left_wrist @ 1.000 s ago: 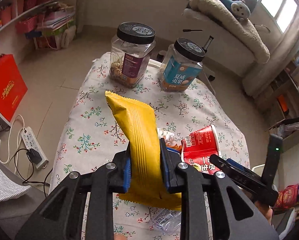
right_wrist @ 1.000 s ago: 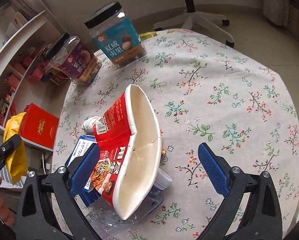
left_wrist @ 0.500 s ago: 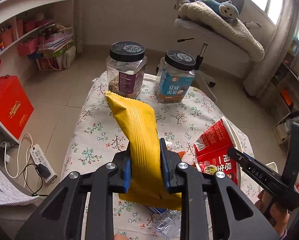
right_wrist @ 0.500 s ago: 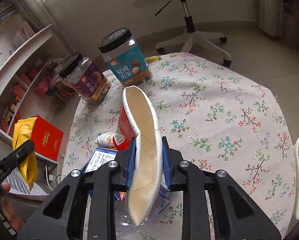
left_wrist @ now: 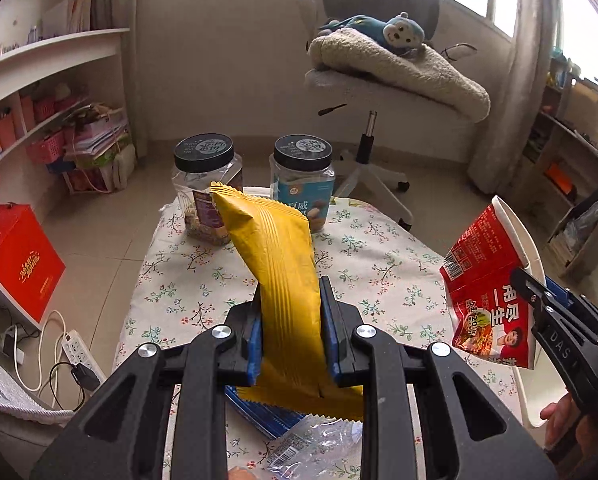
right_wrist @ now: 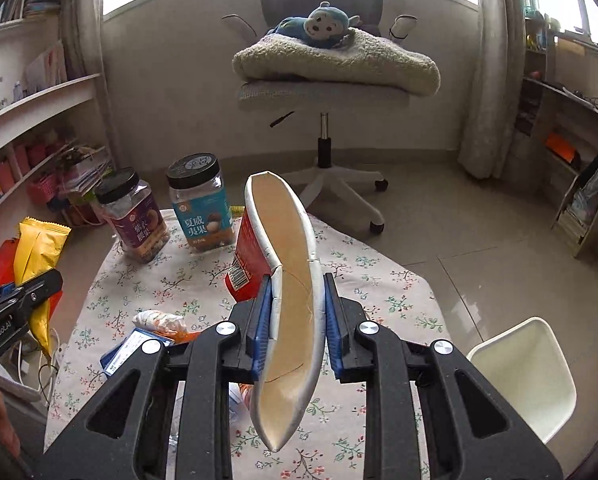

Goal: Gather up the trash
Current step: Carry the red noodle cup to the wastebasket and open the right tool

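Note:
A yellow snack bag (left_wrist: 277, 276) stands upright between the blue pads of my left gripper (left_wrist: 291, 334), which is shut on it above the floral table (left_wrist: 379, 264). My right gripper (right_wrist: 295, 320) is shut on a squashed red noodle cup (right_wrist: 287, 280), lifted off the table with its white inside facing the camera. The cup (left_wrist: 487, 284) hangs at the right of the left wrist view. The yellow bag (right_wrist: 35, 252) shows at the far left of the right wrist view. A crumpled wrapper (right_wrist: 159, 320), a blue box (right_wrist: 127, 350) and clear plastic (left_wrist: 319, 444) lie on the cloth.
Two black-lidded snack jars (right_wrist: 133, 216) (right_wrist: 201, 204) stand at the table's far edge. A white bin (right_wrist: 527, 372) sits on the floor right of the table. An office chair (right_wrist: 331, 76) with a blanket and plush monkey stands behind. Shelves, a red box (left_wrist: 23, 264) and a power strip are left.
My right gripper closed on the red noodle cup, squashing it flat, and lifted it off the table. My left gripper rose and tilted up with the yellow bag still held.

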The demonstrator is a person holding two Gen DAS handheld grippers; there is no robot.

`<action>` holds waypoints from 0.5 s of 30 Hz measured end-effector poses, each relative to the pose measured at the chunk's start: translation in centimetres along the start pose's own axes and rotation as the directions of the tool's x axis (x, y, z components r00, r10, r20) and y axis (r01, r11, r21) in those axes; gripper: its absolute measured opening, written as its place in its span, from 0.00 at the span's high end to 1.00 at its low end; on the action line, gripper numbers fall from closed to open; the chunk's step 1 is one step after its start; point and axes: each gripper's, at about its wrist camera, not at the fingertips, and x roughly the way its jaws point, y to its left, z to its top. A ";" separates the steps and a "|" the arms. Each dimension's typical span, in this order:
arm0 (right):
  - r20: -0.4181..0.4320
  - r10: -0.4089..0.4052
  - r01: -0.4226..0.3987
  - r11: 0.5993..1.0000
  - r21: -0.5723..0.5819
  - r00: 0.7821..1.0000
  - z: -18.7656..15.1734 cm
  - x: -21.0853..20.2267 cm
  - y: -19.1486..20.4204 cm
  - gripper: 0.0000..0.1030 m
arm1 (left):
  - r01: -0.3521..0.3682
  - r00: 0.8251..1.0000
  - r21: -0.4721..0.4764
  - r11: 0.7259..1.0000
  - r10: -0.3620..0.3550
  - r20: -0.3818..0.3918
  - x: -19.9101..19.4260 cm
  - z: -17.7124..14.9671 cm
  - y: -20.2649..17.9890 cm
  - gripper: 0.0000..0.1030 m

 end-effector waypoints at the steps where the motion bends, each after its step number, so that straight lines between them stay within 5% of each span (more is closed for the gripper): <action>1: 0.007 -0.011 0.011 1.000 0.000 1.000 0.0 -0.3 -0.5 0.78 | 0.003 1.000 0.009 1.000 -0.003 0.009 -0.1 0.0 -0.6 0.76; 15: 0.090 -0.186 0.184 0.982 0.033 0.978 -0.8 -4.2 -8.1 0.78 | 0.111 0.993 0.105 0.988 -0.115 0.036 -0.1 -0.6 -9.1 0.76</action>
